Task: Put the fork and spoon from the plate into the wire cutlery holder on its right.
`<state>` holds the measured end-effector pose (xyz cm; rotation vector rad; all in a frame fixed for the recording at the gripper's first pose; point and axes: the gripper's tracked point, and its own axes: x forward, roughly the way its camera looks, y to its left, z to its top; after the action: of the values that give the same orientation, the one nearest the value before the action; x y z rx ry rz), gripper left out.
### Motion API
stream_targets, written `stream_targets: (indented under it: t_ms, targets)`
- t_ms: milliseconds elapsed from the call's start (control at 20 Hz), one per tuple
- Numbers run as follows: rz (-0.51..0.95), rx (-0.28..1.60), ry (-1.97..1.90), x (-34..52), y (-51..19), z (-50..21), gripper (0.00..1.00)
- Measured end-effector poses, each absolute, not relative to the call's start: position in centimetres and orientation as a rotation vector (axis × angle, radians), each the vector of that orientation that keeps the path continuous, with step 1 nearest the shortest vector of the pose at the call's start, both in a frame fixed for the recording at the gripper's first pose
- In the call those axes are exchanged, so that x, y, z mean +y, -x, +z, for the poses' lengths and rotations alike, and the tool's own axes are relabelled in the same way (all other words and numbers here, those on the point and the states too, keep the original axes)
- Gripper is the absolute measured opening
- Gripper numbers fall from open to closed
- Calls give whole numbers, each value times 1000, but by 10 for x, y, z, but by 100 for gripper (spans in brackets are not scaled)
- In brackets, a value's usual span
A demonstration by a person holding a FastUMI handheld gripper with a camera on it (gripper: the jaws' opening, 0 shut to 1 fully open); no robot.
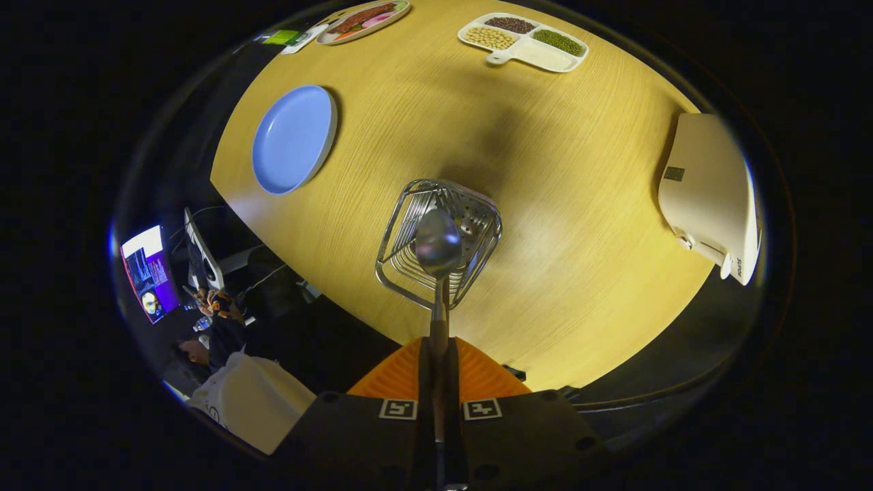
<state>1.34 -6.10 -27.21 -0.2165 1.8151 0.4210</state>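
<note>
My gripper is shut on the handle of a metal spoon, whose bowl points away from the orange fingers. The spoon's bowl hangs over the open top of the wire cutlery holder, which stands on the yellow wooden table directly beyond the fingers. Inside the holder a perforated metal piece shows; I cannot tell whether the fork is in there. The blue plate lies bare on the table, left of and beyond the holder.
A white divided tray of beans and a plate of food sit at the table's far side. A white box-like device rests to the right of the holder. A monitor and a person stand off the table's left edge.
</note>
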Motion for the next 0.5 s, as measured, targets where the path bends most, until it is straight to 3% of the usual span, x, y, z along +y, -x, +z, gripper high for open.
stream_targets:
  t_ms: [150,200,250,400,450,500]
  targets:
    - [404,1794,206,-60,-22,-270,16]
    - [404,1773,192,-55,-27,-267,24]
    - [406,1755,171,-52,-30,-263,44]
    - [431,1690,80,-39,-23,-245,75]
    - [430,1663,55,-34,-21,-238,92]
    - [431,1635,39,-32,-21,-231,99]
